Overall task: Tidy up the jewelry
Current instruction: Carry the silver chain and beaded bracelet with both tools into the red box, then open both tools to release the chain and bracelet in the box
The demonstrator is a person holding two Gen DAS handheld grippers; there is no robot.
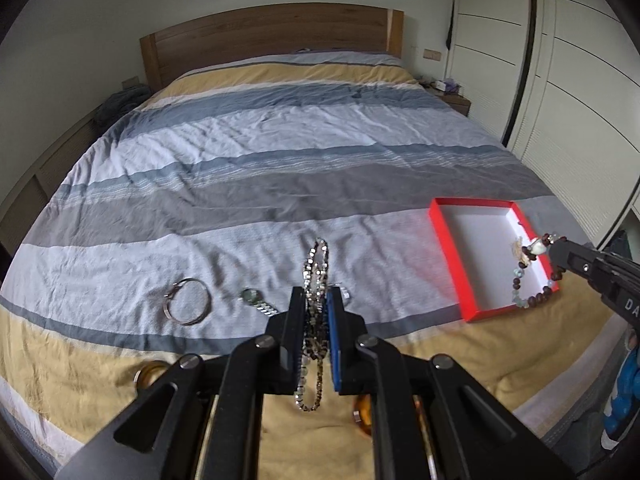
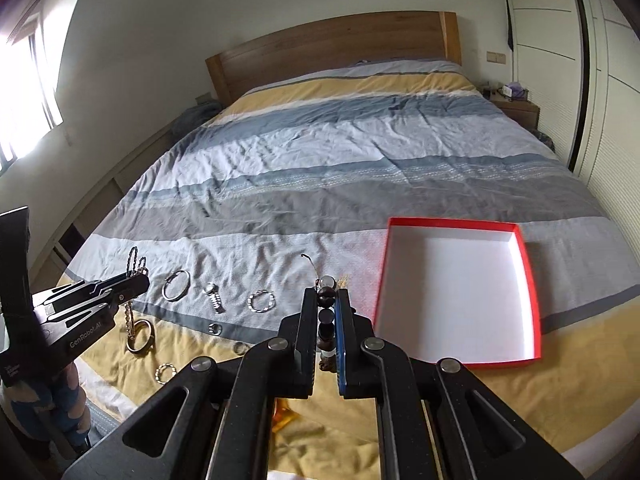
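A: Left wrist view: left gripper (image 1: 317, 300) raised above the striped bedspread (image 1: 280, 152), fingers clamped on a bundle of beaded chains (image 1: 316, 276), loops sticking up past the tips and hanging below the pads. Silver bangle (image 1: 187, 301) and wristwatch (image 1: 256, 300) flat on the pale stripe beyond, well apart from each other.

B: And on the right side of that frame?

A: Red box (image 1: 444, 236), white inside, open on the bed. Right gripper (image 1: 558, 254) seen from the side at the box's near corner, pinched on a beaded bracelet (image 1: 532, 276) dangling in front of the box.

B: Right wrist view?

A: Right gripper (image 2: 325, 300) closed tight on the bracelet (image 2: 326, 312), dark and clear beads stacked between the pads. Box (image 2: 530, 292) just right of the tips, nothing inside. Left gripper (image 2: 138, 282) at far left, chains (image 2: 134, 262) poking above it. Bangle (image 2: 176, 285), watch (image 2: 213, 297), twisted silver bracelet (image 2: 262, 301) in a row on the cover; gold bangle (image 2: 140, 338) and small rings (image 2: 214, 328) nearer.
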